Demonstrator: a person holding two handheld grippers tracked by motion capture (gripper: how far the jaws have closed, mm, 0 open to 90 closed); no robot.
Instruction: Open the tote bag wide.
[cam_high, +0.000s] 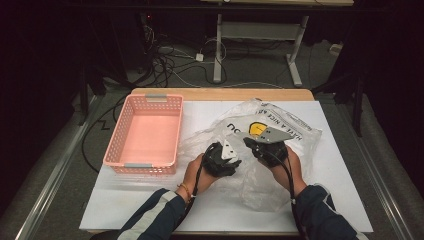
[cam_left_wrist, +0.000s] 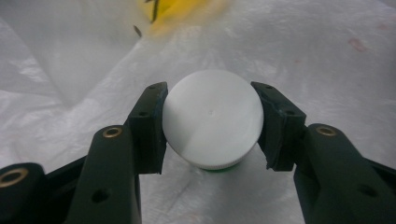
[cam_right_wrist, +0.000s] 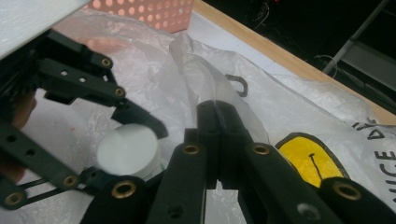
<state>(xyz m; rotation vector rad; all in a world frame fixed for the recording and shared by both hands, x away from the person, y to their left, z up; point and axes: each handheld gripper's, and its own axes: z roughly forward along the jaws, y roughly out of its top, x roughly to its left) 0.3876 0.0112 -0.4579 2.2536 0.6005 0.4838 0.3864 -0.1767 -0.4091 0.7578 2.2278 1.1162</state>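
Starting at the table's (cam_high: 345, 170) left edge, I see the pink basket (cam_high: 146, 131) sitting empty near the back-left corner, probably parked there as the drop-off for whatever comes out of the bag (cam_high: 295, 135). Next, near the table's middle, my left gripper (cam_left_wrist: 211, 122) reaches into the bag's mouth, and its 2 jaws are clamped on a white cap (cam_left_wrist: 212, 119), pads pressed against opposite sides of the rim; a sliver of green shows beneath the cap, so I judge it tops a bottle inside the bag, though the body is hidden. Just to the right, my right gripper (cam_right_wrist: 218, 109) has its jaws pressed together on a pinched fold of the clear plastic, which I read as holding the mouth up and open so the left one can work. On the bag I can read "NICE" and part of "HAVE A NICE", beside a yellow smiley face (cam_right_wrist: 310, 161).
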